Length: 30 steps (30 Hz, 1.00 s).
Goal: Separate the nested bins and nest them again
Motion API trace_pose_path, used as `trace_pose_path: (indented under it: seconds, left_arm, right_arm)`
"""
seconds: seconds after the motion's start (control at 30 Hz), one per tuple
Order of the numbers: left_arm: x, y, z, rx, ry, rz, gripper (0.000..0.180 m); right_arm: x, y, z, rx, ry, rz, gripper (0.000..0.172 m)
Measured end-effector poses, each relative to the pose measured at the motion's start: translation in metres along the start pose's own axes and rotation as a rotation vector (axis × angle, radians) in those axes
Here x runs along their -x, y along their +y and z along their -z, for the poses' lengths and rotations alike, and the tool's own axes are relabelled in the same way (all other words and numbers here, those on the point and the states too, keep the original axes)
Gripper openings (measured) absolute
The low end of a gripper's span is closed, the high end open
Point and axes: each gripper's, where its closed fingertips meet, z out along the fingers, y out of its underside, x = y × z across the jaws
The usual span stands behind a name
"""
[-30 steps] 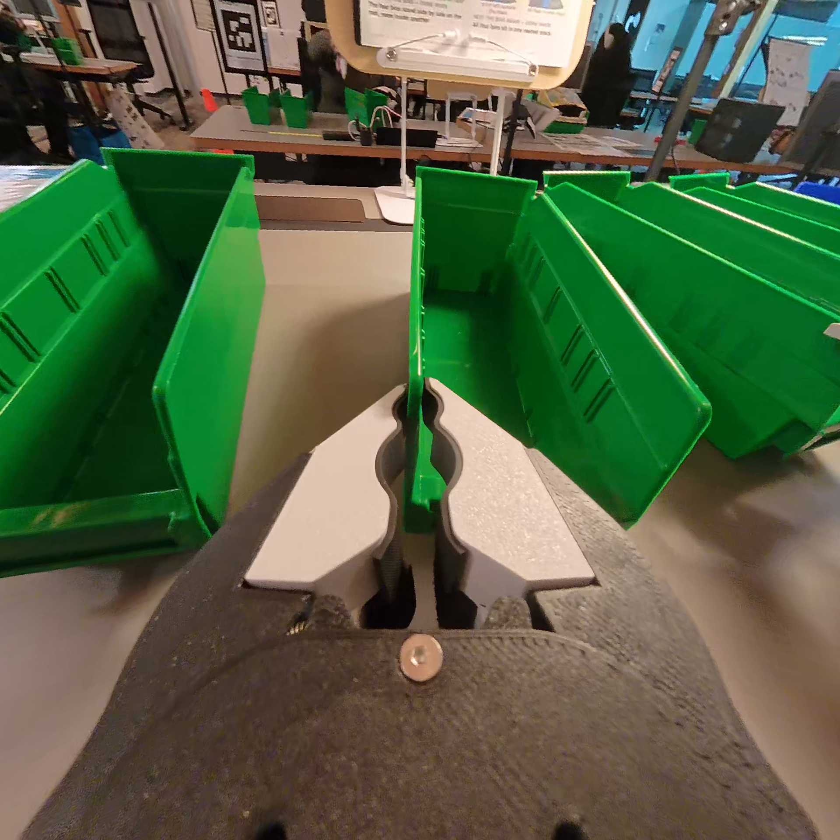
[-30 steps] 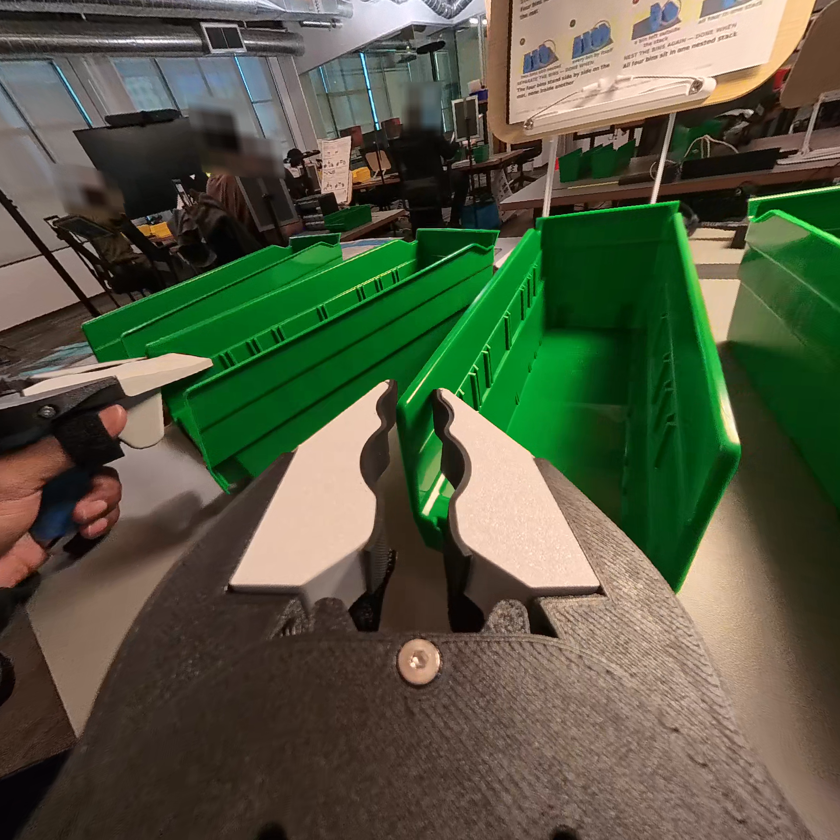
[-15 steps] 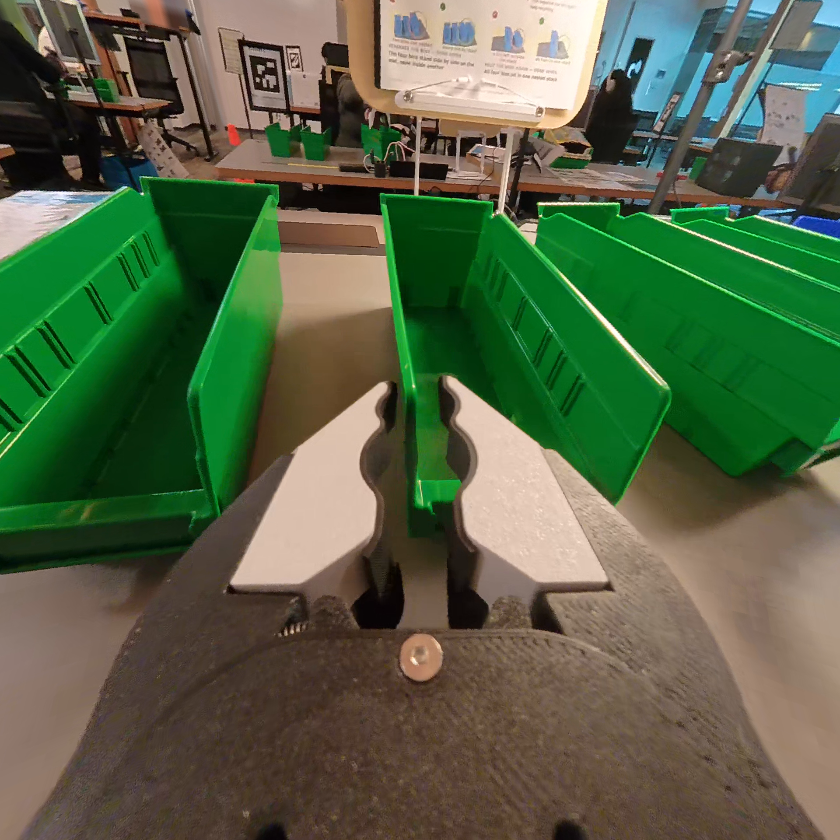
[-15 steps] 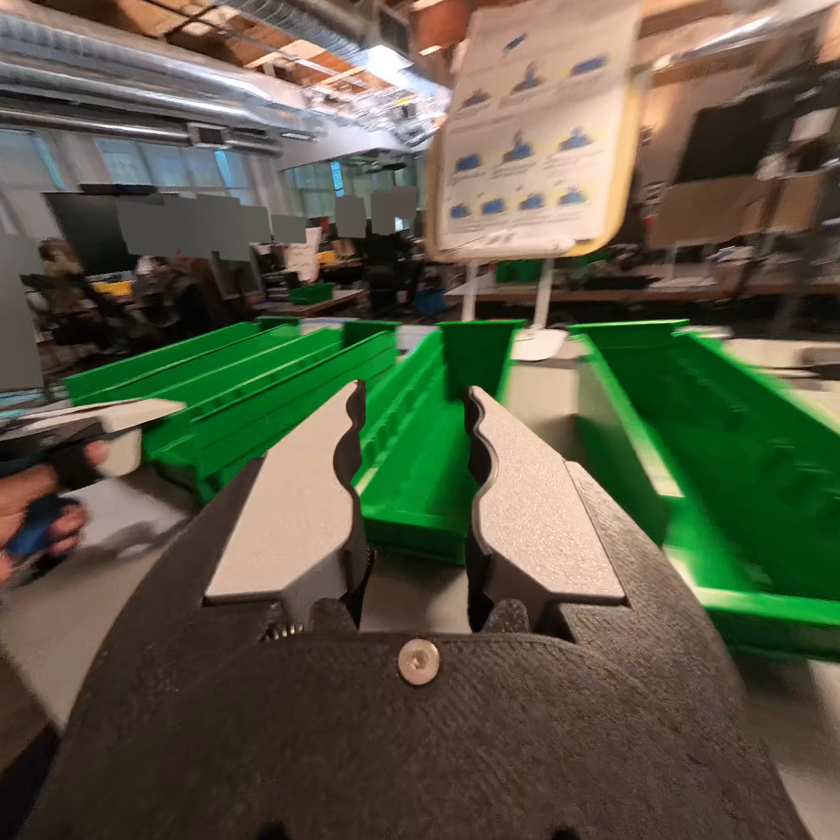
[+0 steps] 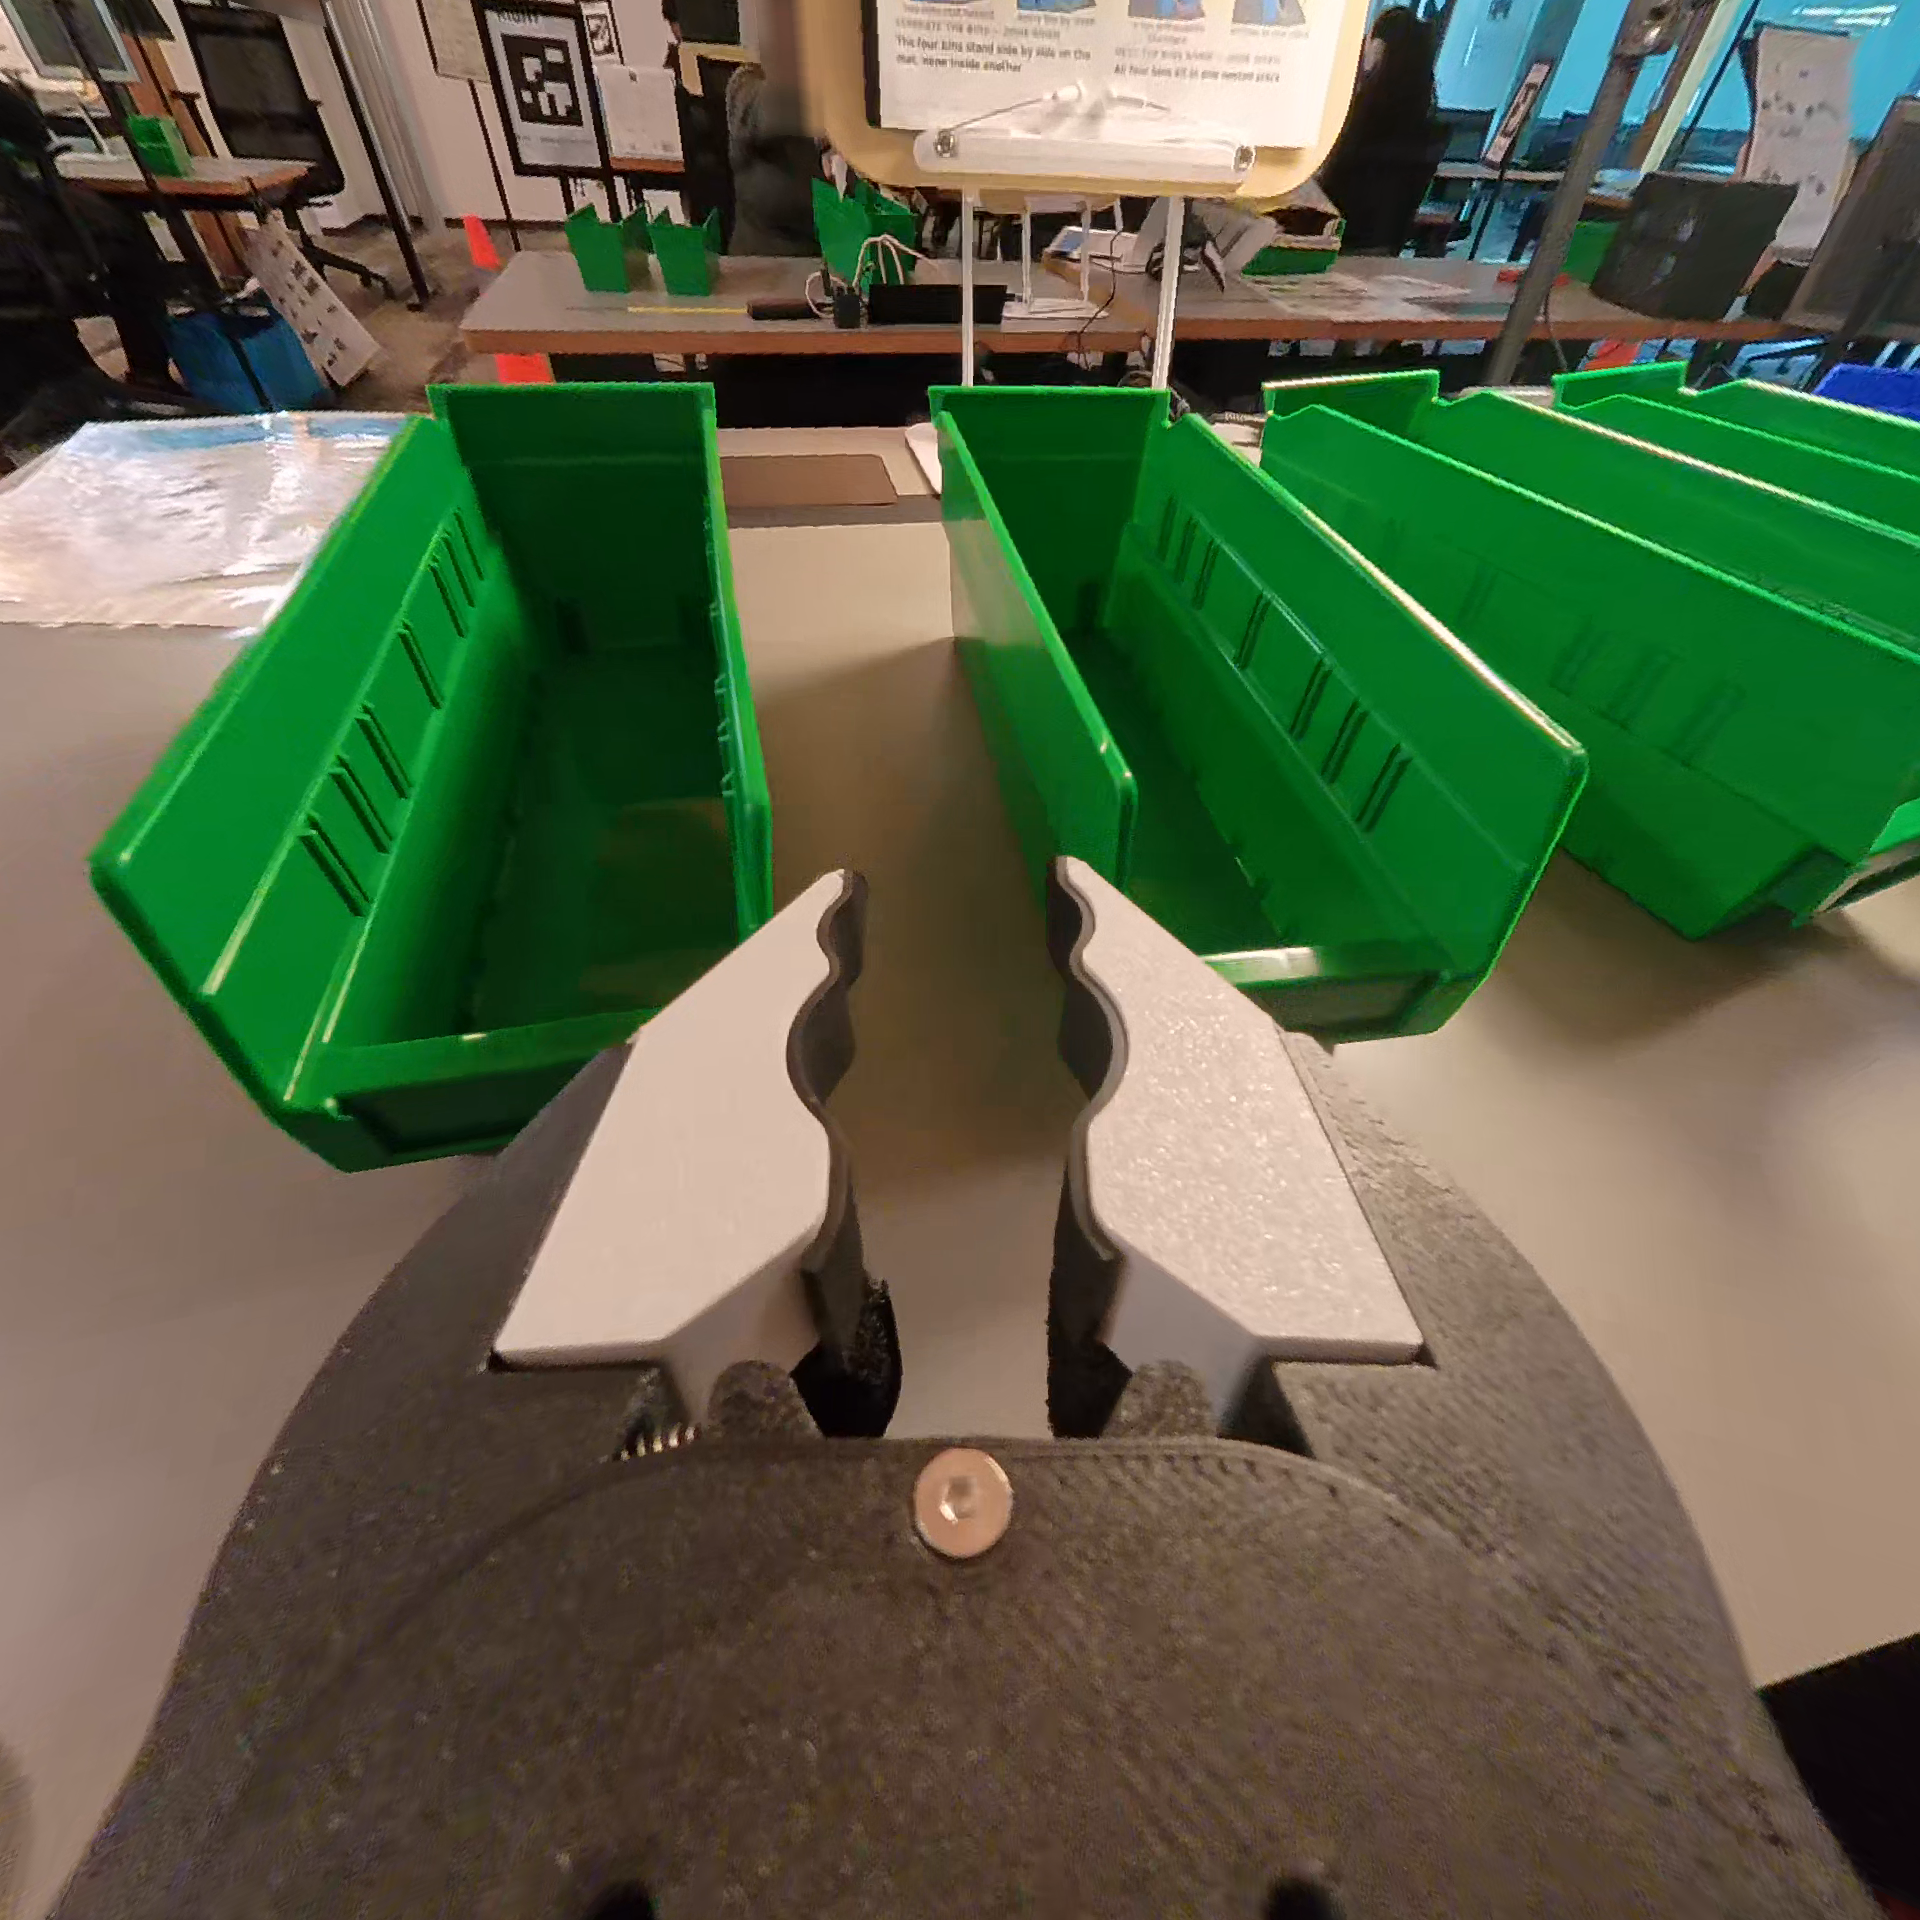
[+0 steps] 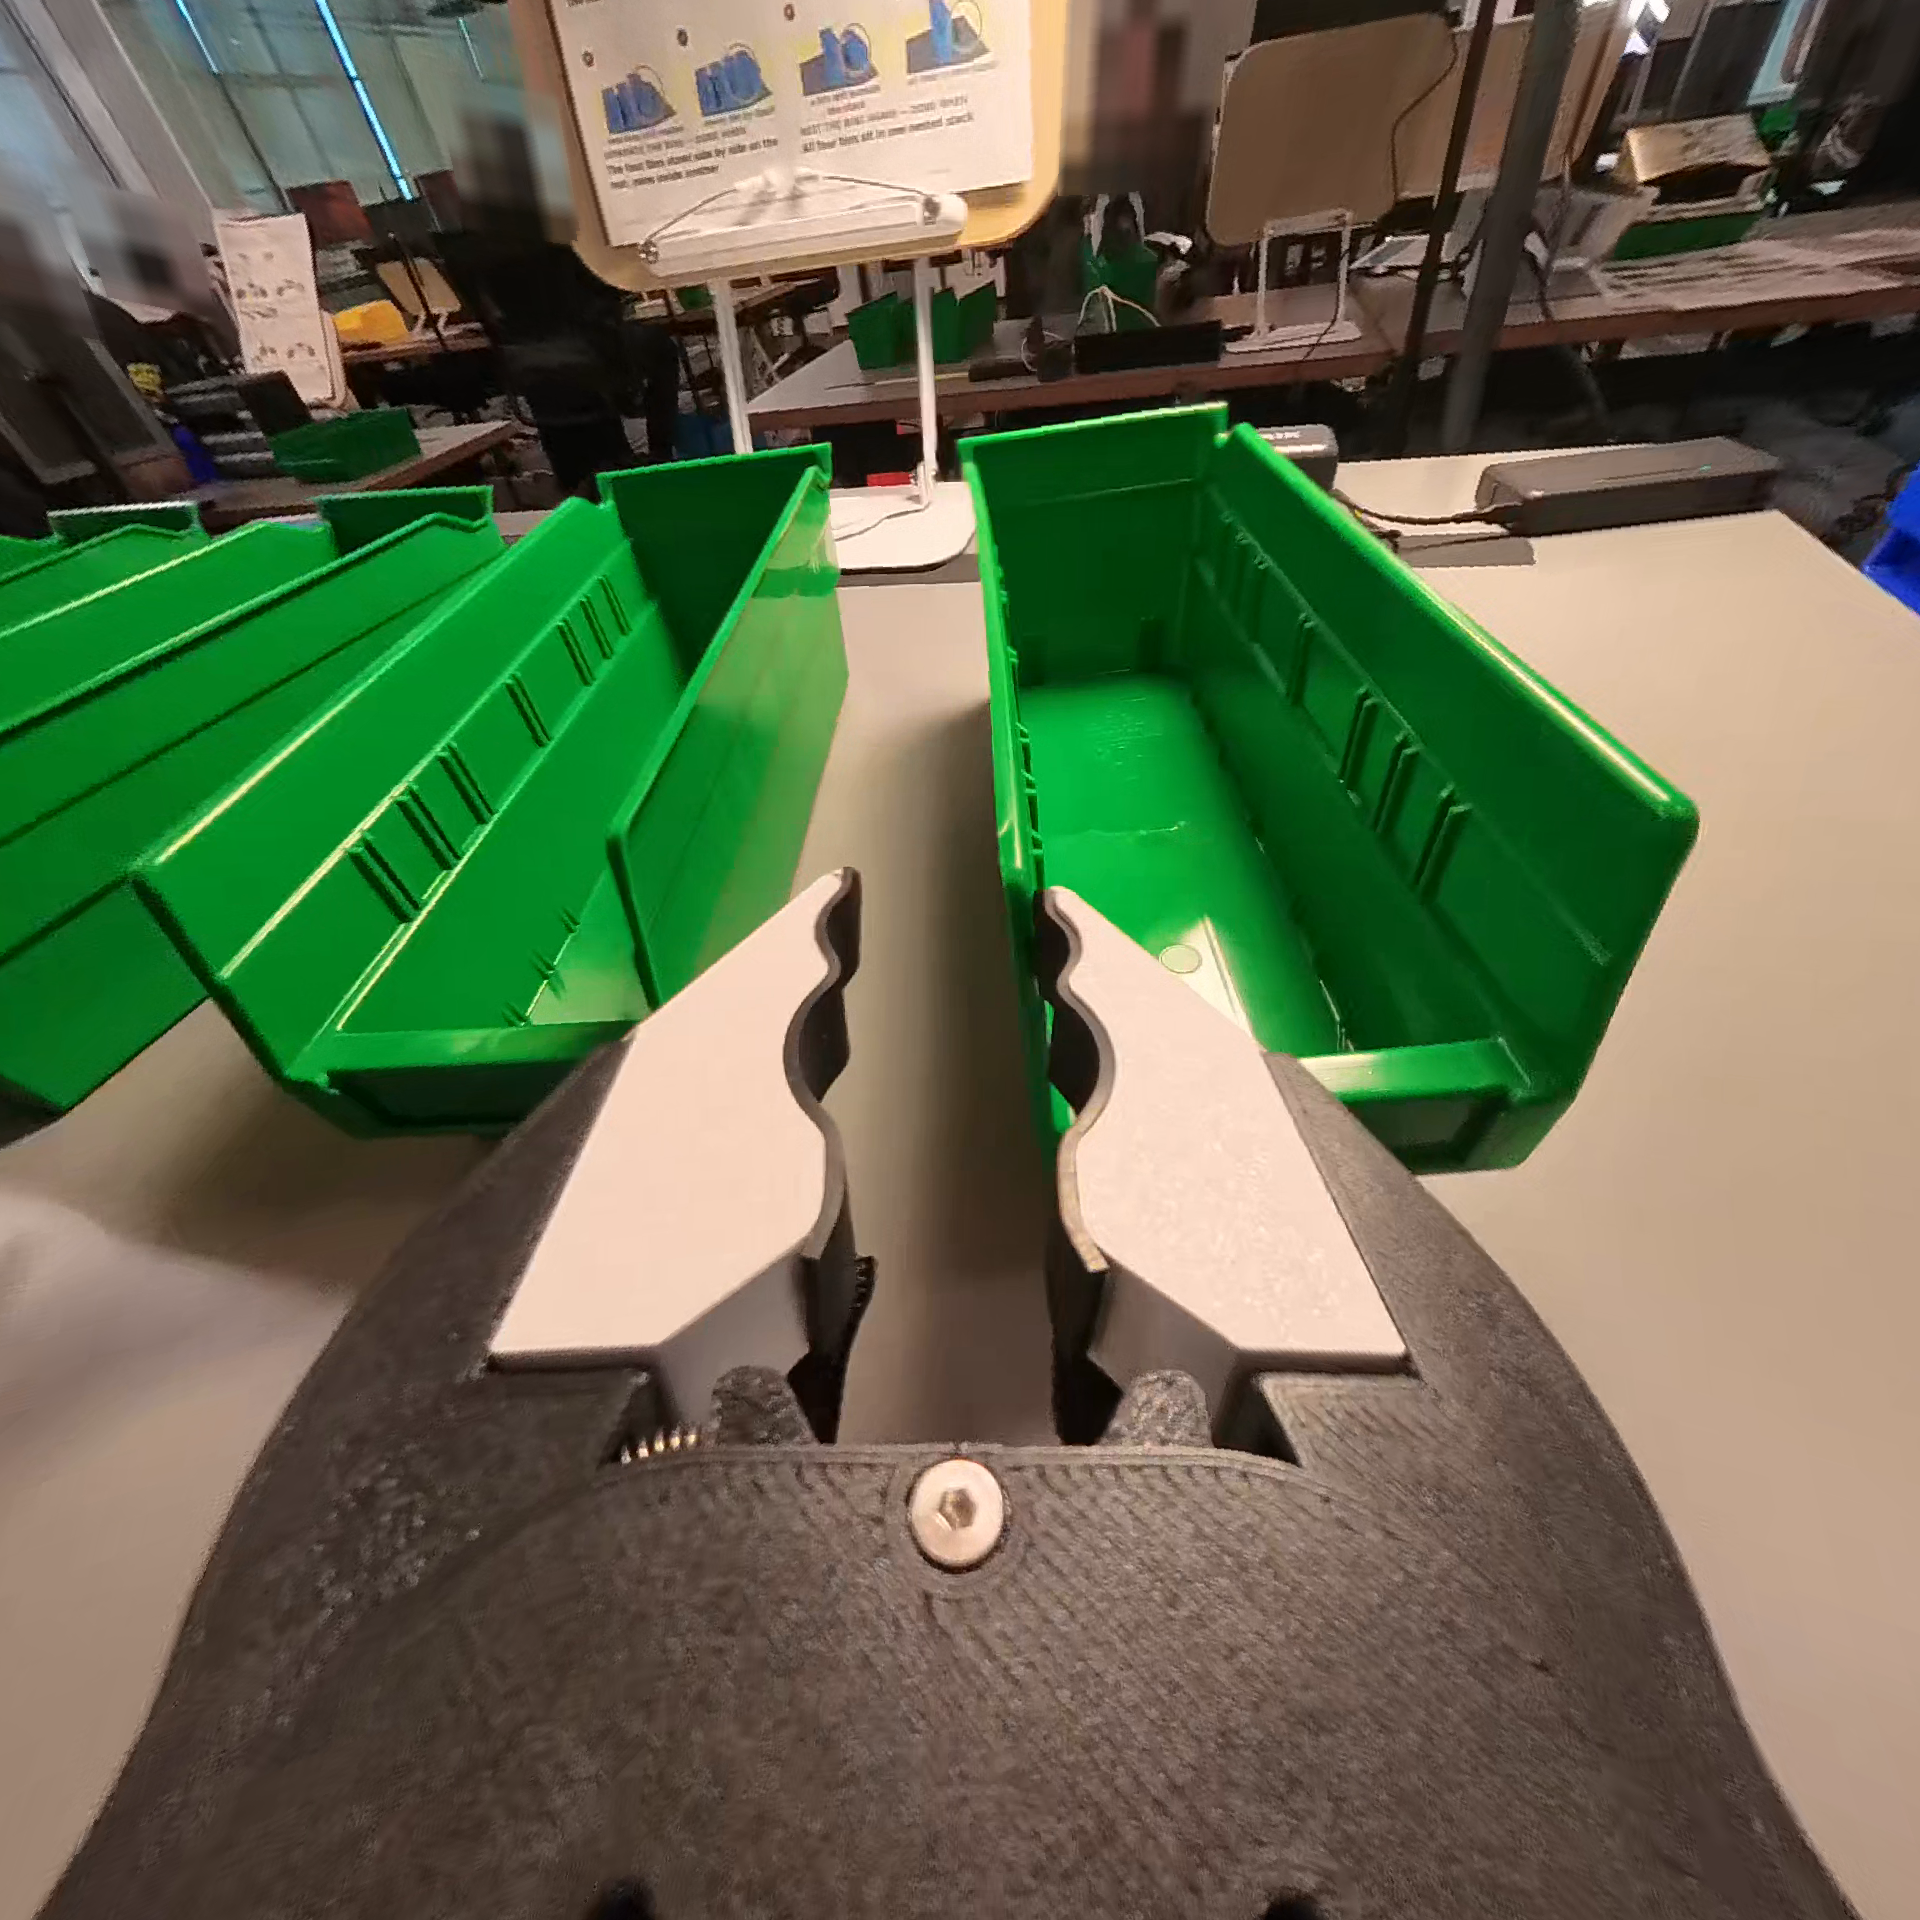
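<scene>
Green bins stand apart on the grey counter point(image 5: 852, 644), long sides roughly parallel, open tops up. In the left wrist view, one bin point(image 5: 436, 790) sits left of the left tool point(image 5: 954, 904) and another point(image 5: 1288, 727) sits to its right; both show bare green floors with nothing inside. Farther right, two more long green bins point(image 5: 1662, 665) lie close beside each other, their insides mostly hidden behind their walls. The left tool's grey fingers point(image 5: 727, 1091) stand partly apart with only bare counter between them; it holds nothing and points down the lane between the two nearest bins.

In the right wrist view, a bin point(image 6: 1299, 790) on the right has a bare, shiny floor, and a bin point(image 6: 499, 790) on the left is likewise without contents. More green bins point(image 6: 125, 665) lie beyond it at the left edge. The right tool point(image 6: 948, 904) is also partly open and holds nothing; its right fingertip point(image 6: 1060, 935) sits just beside the near left wall of the right-hand bin, though whether it touches cannot be told. A clipboard stand point(image 6: 810, 156) rises behind the bins.
</scene>
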Motion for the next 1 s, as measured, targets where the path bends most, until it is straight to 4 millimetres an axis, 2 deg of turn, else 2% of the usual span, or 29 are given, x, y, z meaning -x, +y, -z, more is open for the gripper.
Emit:
trace_pose_path:
  seconds: [0.13,0.23,0.37,0.47,0.6,0.77,0.87,1.0]
  left_arm:
    - [0.009,-0.008,0.004,-0.024,0.004,-0.018,0.035]
    - [0.020,-0.020,0.010,-0.044,-0.005,-0.031,0.042]
    - [0.051,-0.042,0.019,-0.069,-0.049,-0.013,0.063]
    - [0.080,-0.055,0.015,-0.031,-0.092,0.007,0.080]
    - [0.109,-0.059,-0.019,0.149,-0.051,-0.008,0.112]
    - [0.118,-0.063,-0.079,0.344,0.044,-0.047,0.123]
    - [0.115,-0.064,-0.113,0.459,0.105,-0.011,0.128]
    - [0.120,-0.052,-0.143,0.610,0.099,-0.035,0.132]
  right_arm:
    - [0.014,0.003,0.000,0.014,-0.058,0.008,0.027]
    - [0.013,-0.002,0.010,0.003,-0.059,0.029,0.029]
    - [0.012,-0.012,0.035,-0.012,-0.089,0.052,0.030]
    - [0.028,-0.008,0.047,0.010,-0.194,0.031,0.030]
    - [0.061,0.003,0.047,0.024,-0.317,-0.028,0.031]
    - [0.093,0.018,0.037,0.083,-0.347,-0.078,0.031]
    - [0.113,0.027,0.027,0.127,-0.347,-0.118,0.035]
    - [0.137,0.040,0.018,0.165,-0.347,-0.114,0.048]
